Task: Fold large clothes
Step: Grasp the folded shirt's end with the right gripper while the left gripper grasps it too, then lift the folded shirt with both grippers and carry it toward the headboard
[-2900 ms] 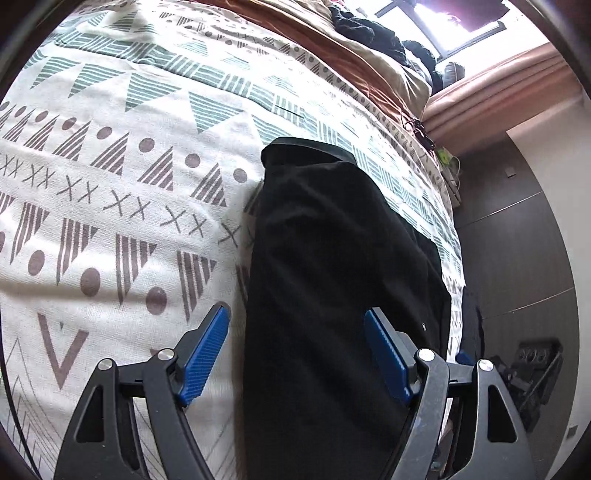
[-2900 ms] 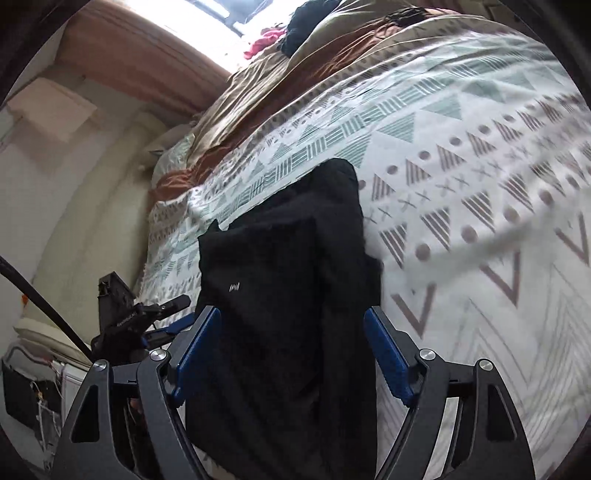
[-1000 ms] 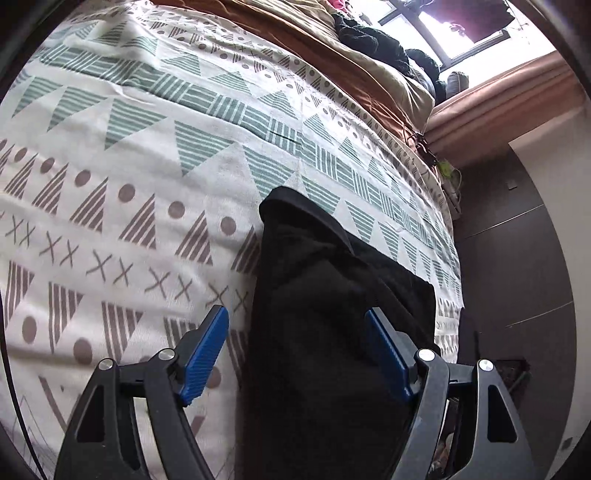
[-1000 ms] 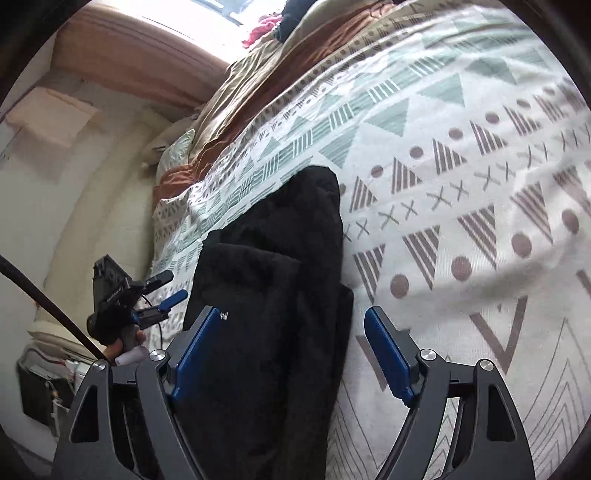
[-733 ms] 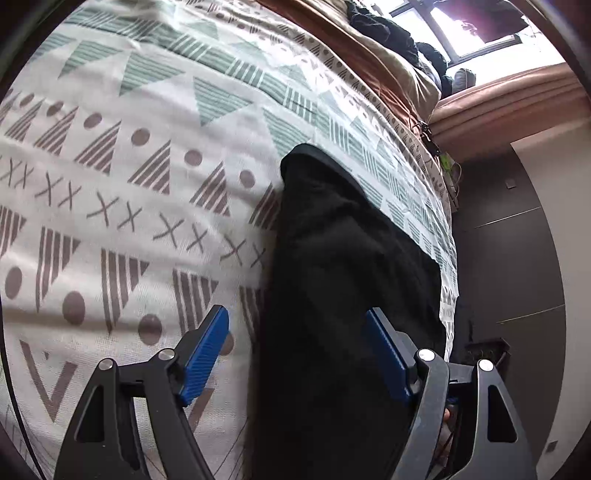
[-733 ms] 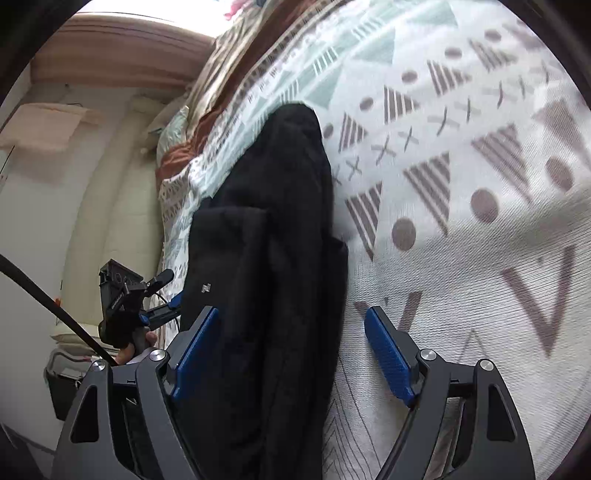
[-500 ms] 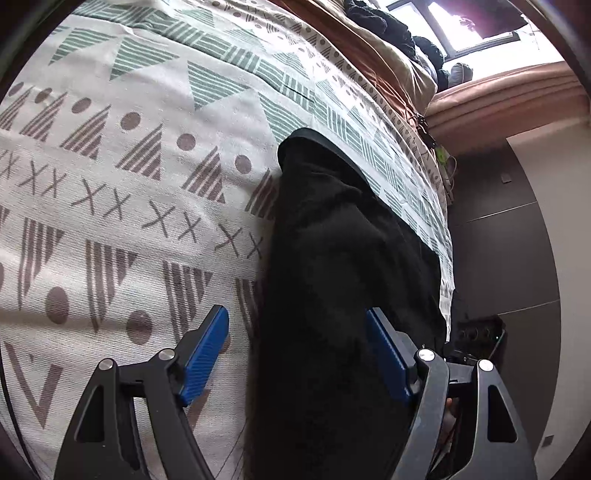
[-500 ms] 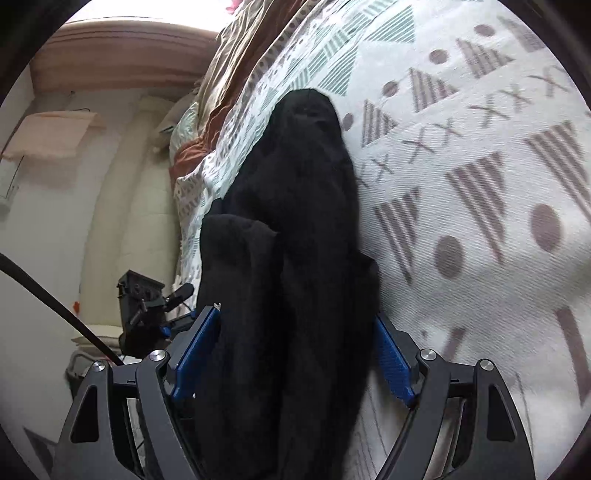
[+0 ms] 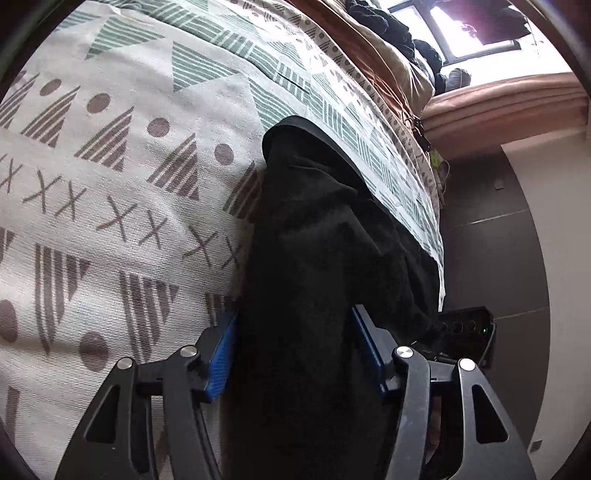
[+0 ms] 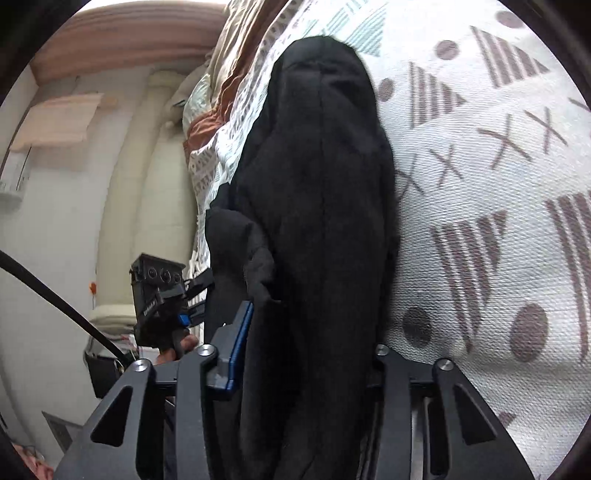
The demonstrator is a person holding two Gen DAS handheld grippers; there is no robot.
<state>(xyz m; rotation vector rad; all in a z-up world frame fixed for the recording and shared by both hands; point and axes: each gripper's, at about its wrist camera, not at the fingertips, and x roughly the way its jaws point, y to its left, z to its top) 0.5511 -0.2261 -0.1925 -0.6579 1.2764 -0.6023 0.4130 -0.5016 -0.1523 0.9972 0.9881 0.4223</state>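
Both tools are clenched on the near end of the black garment (image 9: 314, 236) — left tool (image 9: 295, 350) and right tool (image 10: 306, 347) side by side — while its far end rests on the patterned bed (image 9: 110, 155), likely ready to fold it over.

A home bedroom: a bed under a patterned cover (image 9: 147, 155), rumpled bedding (image 9: 373, 48), a window (image 9: 469, 33).

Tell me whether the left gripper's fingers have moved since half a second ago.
Yes. The left gripper has closed: its blue fingers, earlier spread wide over the patterned bedspread, now press the black garment.
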